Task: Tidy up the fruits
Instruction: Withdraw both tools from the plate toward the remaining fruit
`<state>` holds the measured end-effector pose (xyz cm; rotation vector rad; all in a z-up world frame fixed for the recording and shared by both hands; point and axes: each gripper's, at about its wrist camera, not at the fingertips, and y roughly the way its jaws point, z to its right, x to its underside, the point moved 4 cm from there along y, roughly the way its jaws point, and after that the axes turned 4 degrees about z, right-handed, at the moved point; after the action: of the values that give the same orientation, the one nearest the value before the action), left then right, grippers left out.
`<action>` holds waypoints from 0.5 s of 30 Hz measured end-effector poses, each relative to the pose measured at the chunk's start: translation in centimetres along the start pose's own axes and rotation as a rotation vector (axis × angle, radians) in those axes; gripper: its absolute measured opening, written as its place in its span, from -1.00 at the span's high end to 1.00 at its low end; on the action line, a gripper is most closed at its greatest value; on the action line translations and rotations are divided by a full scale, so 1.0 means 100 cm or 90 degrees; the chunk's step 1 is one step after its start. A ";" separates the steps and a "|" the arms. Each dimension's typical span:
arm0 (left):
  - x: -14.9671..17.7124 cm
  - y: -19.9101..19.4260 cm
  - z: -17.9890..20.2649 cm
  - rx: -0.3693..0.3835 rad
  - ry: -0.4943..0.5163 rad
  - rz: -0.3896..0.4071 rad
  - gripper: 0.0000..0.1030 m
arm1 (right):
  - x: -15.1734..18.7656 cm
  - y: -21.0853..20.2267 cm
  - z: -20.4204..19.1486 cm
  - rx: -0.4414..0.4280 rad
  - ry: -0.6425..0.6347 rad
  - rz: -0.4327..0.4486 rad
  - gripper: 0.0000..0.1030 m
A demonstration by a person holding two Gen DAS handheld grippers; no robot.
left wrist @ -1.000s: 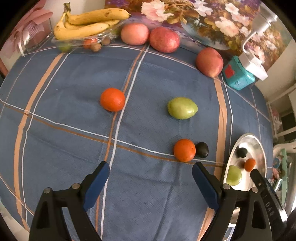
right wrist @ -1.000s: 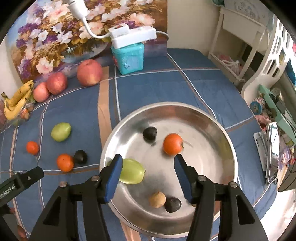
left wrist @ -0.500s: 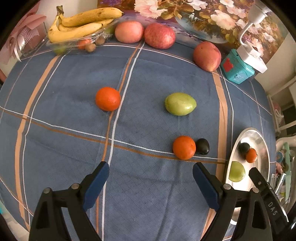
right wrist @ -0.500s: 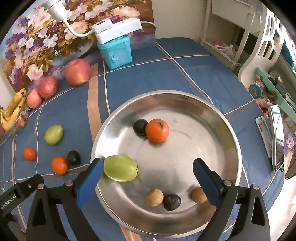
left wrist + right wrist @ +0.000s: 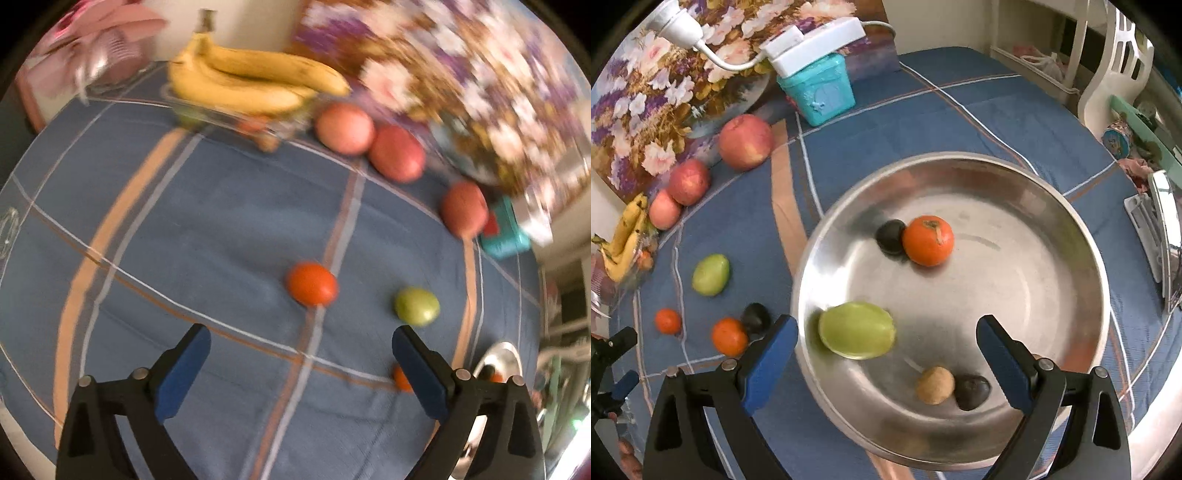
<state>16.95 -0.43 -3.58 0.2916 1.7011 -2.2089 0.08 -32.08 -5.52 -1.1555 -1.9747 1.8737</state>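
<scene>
Your right gripper point(image 5: 884, 334) is spread wide over the pan point(image 5: 1082, 236) with nothing between its blue pads; your left gripper point(image 5: 301, 345) is equally wide and empty above the cloth point(image 5: 221, 221). Only the right view shows the pan's contents: a glossy orange point(image 5: 928, 240) touching a dark plum point(image 5: 891, 236), a smooth green fruit point(image 5: 857, 329) near the left wall, and a matte tan ball point(image 5: 935, 384) touching another dark fruit point(image 5: 972, 387) at the near wall. The pan is round, shiny steel, shallow. The same view shows loose fruit left of the pan: a green one point(image 5: 711, 274), a small orange point(image 5: 668, 321), and a bigger orange point(image 5: 729, 336) beside a black plum point(image 5: 756, 317). The left view is motion-blurred but gives you the bananas point(image 5: 251, 83) up close on a clear tray, three reddish apples point(image 5: 345, 127) along the floral backdrop, and a loose orange point(image 5: 312, 283) ahead between the fingers. The pan is only a sliver at its right edge. The cloth is woven blue plaid with tan stripes.
</scene>
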 end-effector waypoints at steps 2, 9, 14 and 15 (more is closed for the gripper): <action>-0.009 -0.002 -0.015 -0.004 -0.021 0.013 -0.96 | -0.002 -0.001 -0.006 -0.002 -0.002 0.009 -0.89; -0.025 -0.004 -0.043 -0.022 -0.037 0.047 -1.00 | -0.006 -0.012 -0.041 -0.025 -0.027 0.055 -0.89; -0.029 -0.003 -0.047 -0.033 -0.021 0.056 -1.00 | 0.000 -0.019 -0.078 -0.054 -0.083 0.072 -0.89; -0.030 -0.004 -0.047 -0.034 -0.018 0.059 -1.00 | 0.002 -0.020 -0.087 -0.058 -0.098 0.076 -0.89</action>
<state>19.35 4.54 -3.42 0.3168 1.6933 -2.0887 4.42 -25.08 -2.17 -1.2129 -2.1369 2.0047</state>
